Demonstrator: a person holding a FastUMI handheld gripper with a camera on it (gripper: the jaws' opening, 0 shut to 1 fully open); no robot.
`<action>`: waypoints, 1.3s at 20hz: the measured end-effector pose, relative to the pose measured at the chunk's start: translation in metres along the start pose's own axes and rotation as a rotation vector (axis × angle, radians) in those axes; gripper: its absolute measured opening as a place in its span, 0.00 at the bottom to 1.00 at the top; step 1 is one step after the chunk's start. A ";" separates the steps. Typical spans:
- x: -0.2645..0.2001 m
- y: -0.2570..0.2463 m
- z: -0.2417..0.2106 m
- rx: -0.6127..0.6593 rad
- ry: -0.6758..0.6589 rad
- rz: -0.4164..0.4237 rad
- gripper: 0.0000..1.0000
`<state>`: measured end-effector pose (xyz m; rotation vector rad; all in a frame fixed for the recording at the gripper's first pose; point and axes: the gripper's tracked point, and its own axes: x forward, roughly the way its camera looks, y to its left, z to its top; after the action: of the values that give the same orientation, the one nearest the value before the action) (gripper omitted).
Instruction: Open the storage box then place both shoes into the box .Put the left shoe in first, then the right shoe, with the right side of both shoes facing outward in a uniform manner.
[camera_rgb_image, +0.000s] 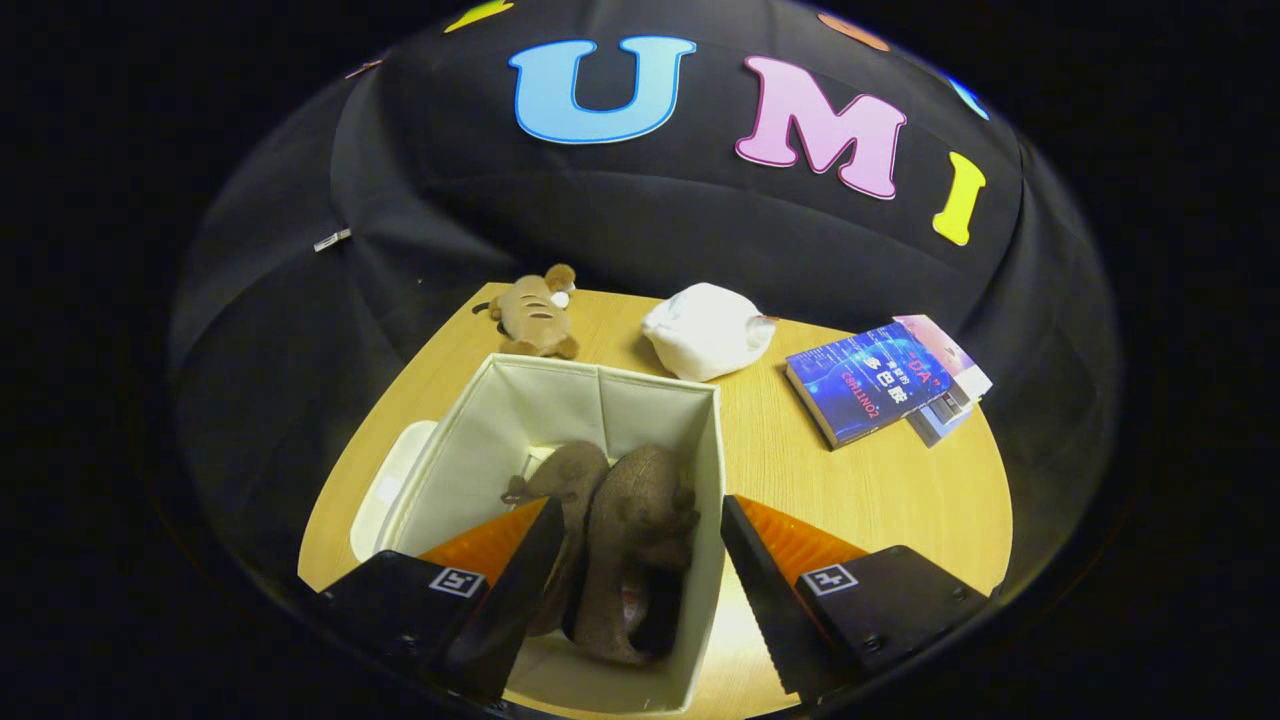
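A round wooden desk (880, 490) stands before a black cloth wall. On the desk sits an open cream fabric storage box (560, 410), lidless at the top, its far corner pointing away from me. A white lid (385, 490) lies flat on the desk just beside the box's left wall. Inside the box two brown shoes stand side by side and touching: one shoe (560, 480) to the left, the other shoe (640, 530) to the right and nearer me. My claw (635, 560) is spread wide and pinches nothing; its left finger (510, 600) hangs over the box opening, overlapping the left-hand shoe, while its right finger (775, 600) lies outside the box's right wall, over bare desk. Both shoes thus lie between and just ahead of my fingers. Beyond the box rest a brown plush toy (535, 315), a white bundle (705, 330), and, to the right, stacked books (880, 380).
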<state>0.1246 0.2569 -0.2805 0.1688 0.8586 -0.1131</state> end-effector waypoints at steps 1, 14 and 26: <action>-0.002 -0.002 0.004 0.001 -0.010 0.003 0.98; -0.057 -0.087 0.056 0.093 -0.173 0.051 0.98; -0.158 -0.202 0.099 0.029 -0.471 0.048 0.98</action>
<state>0.0621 0.0450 -0.1175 0.1808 0.3838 -0.1143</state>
